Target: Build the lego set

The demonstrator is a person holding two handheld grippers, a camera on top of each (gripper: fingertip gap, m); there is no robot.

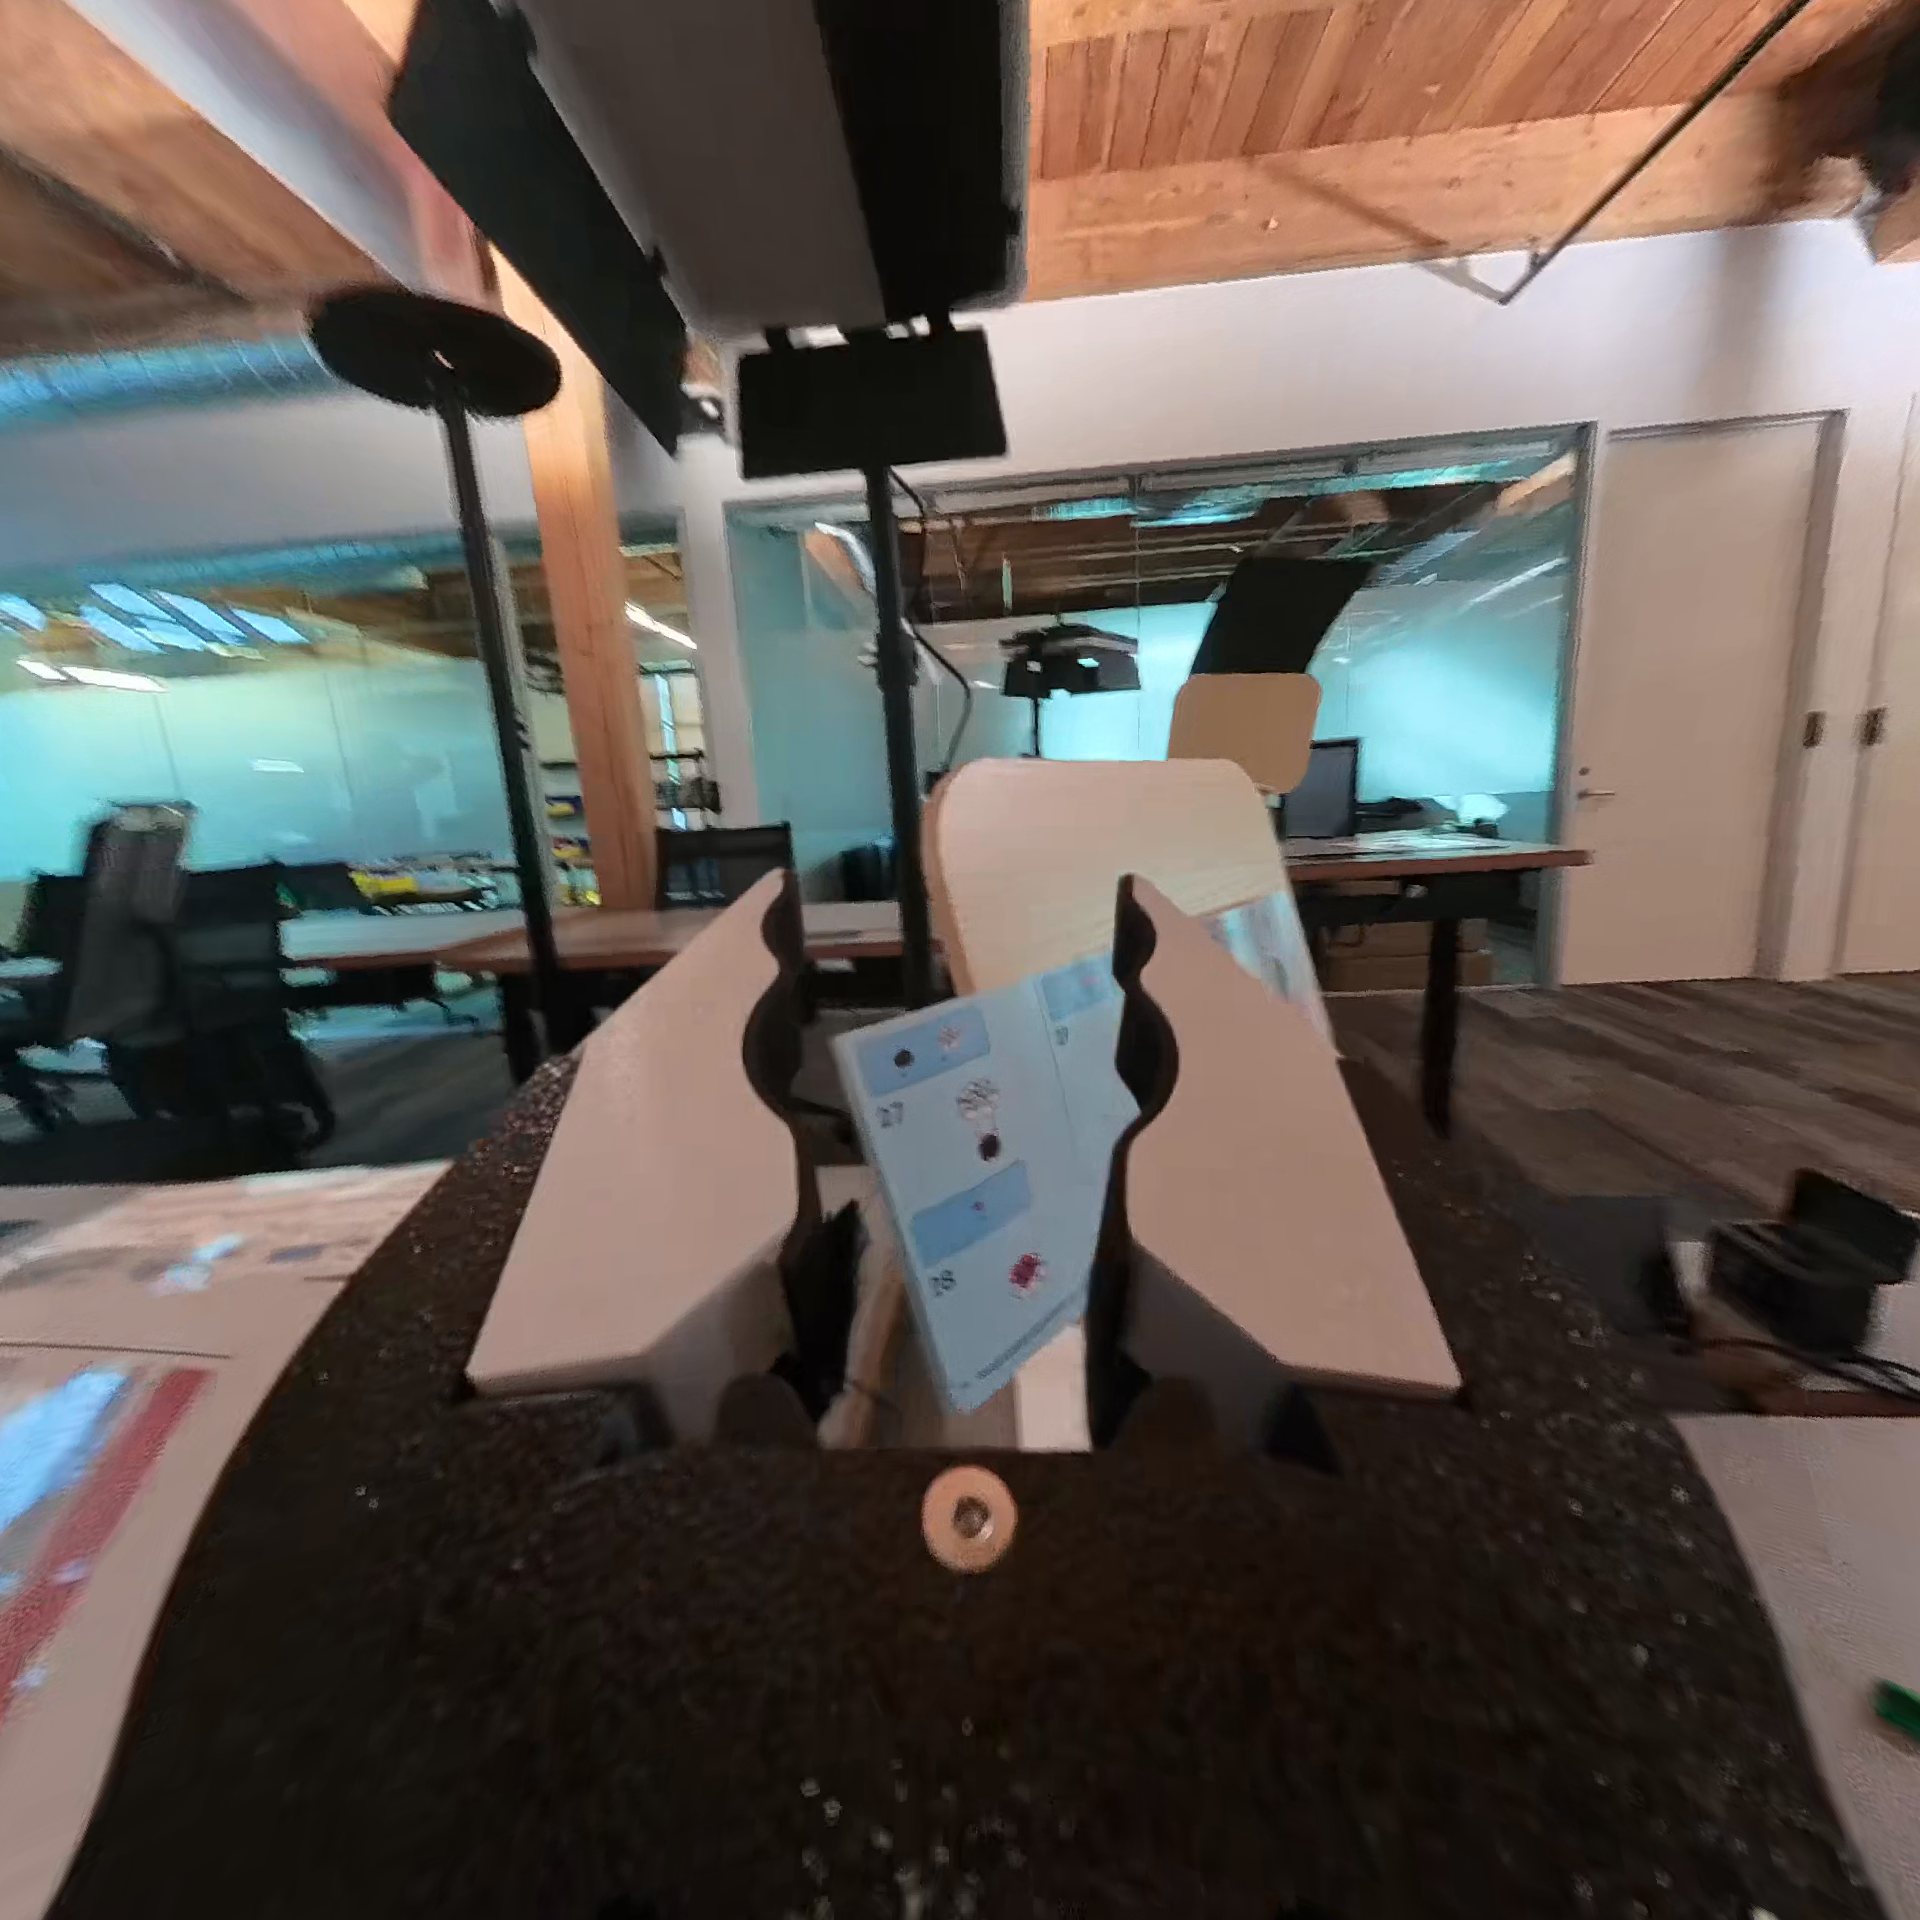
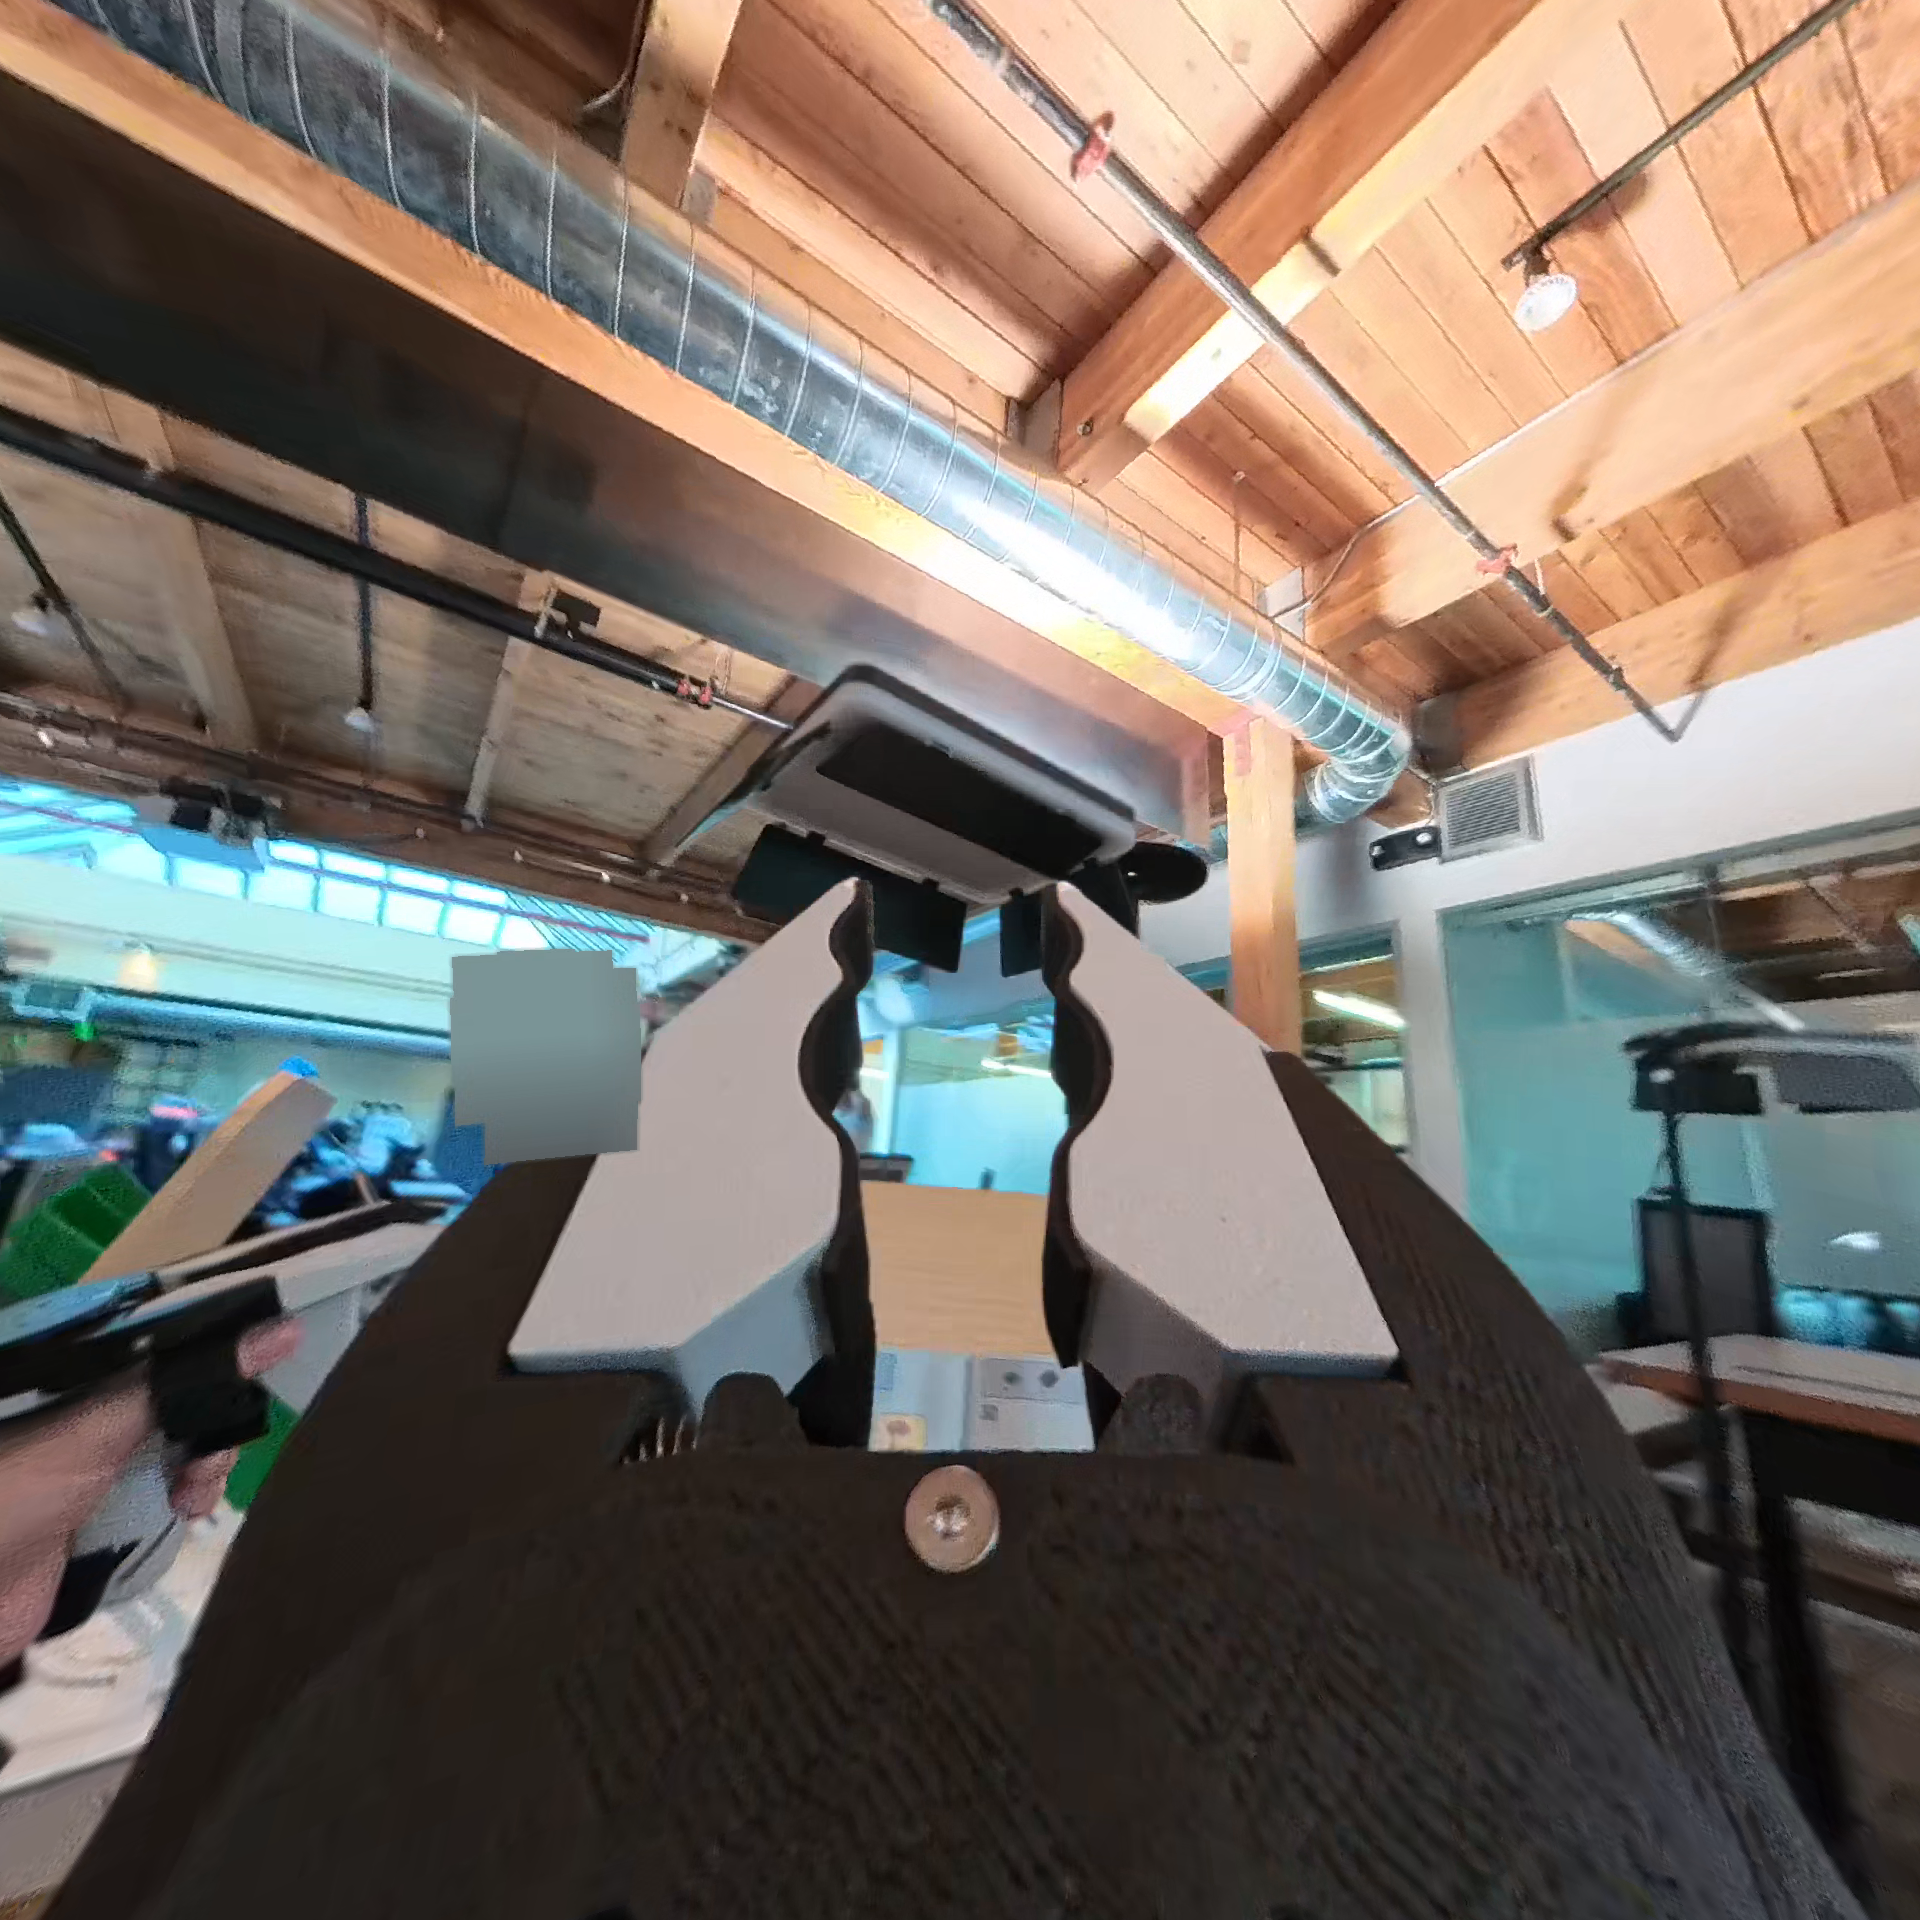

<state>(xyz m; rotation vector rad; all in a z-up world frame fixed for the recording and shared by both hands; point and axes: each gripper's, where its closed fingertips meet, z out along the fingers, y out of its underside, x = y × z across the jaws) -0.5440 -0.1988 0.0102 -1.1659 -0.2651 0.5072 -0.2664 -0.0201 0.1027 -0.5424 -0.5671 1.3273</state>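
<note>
In the left wrist view my left gripper (image 1: 954,894) is open and empty, held level above the white table (image 1: 1808,1538). Just beyond its fingers a pale blue instruction booklet (image 1: 977,1174) stands open, leaning on a curved wooden stand (image 1: 1091,831). A red and blue box (image 1: 83,1507) lies blurred at the lower left. A small green piece (image 1: 1896,1704) lies at the right edge. My right gripper (image 2: 954,904) is open and empty, tilted up toward the ceiling. The wooden stand (image 2: 956,1268) shows low between its fingers. The left gripper (image 2: 135,1340), in a person's hand, shows at the left.
A light panel (image 1: 769,156) hangs overhead on a black pole (image 1: 899,727). A second black pole (image 1: 499,675) stands to its left. A black device (image 1: 1808,1278) with cables sits at the table's right. Green bins (image 2: 73,1236) and a leaning wooden board (image 2: 208,1174) are at the left. Tip to tip, the grippers are about 35 centimetres apart.
</note>
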